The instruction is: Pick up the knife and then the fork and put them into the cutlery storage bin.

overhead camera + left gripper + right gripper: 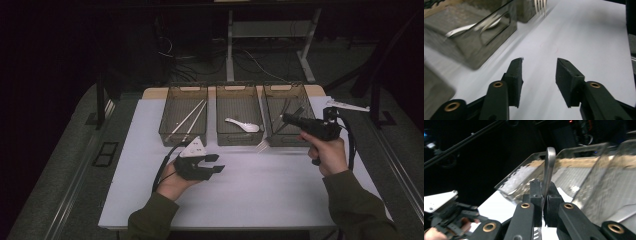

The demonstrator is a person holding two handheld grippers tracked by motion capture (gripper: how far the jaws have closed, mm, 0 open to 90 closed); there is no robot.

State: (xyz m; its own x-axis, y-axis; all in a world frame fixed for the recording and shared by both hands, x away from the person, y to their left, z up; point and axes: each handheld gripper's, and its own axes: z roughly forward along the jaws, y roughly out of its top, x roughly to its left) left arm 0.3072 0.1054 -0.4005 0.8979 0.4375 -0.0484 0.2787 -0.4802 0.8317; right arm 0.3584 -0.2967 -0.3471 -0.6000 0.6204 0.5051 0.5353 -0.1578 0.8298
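Black padded fingers (536,195) of the right gripper (543,200) pinch the flat handle of a silver metal fork (549,167), with no gap visible between pads and metal. In the right gripper view the fork's handle stands up from between the jaws, its rounded end above them, while the tines poke out below the pads at the bottom edge. In the high view the right gripper (300,122) is held by the person's right hand (330,152) above the table, over the front edge of the right-hand smoked-plastic tray (300,89), and the fork's tines (262,146) hang down to the left, just in front of the gap between the middle and right trays.

The left gripper (539,75) has its jaws parted at a moderate width with nothing between them, just the white table top (584,37) beyond. In the high view it (212,164) sits low over the table in front of the left tray (175,90), its grey three-cornered plate on top, with the person's left hand (172,182) behind it.

Three smoked translucent plastic trays stand in a row at the far side of the table. The left one holds a pair of pale chopsticks (190,117), the middle tray (238,88) holds a white ceramic soup spoon (243,125), and the right one holds some dark utensils that are too dim to identify.
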